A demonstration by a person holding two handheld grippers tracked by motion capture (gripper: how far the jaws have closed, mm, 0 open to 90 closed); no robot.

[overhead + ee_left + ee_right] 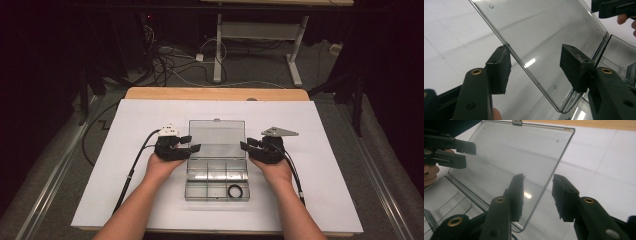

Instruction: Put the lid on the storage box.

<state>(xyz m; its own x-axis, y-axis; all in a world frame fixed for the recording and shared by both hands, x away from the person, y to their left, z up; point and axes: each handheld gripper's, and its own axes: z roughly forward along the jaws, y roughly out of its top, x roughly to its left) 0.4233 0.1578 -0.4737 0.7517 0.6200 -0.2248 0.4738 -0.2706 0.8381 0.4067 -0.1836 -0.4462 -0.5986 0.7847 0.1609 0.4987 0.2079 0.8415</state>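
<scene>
Lid (pixel 217 132) edges sit between parted jaws of left tool (pixel 190 143) and right tool (pixel 248 146), both level

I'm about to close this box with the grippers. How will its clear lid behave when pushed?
The lid looks like thin, stiff plastic, so it probably swings on its hinge rather than bending. Its glossy surface may slip against the left gripper and right gripper, whose jaws straddle its side edges.

white sheet (pixel 150 125) on wooden table (pixel 215 93); floor cables (pixel 170 65)
</scene>
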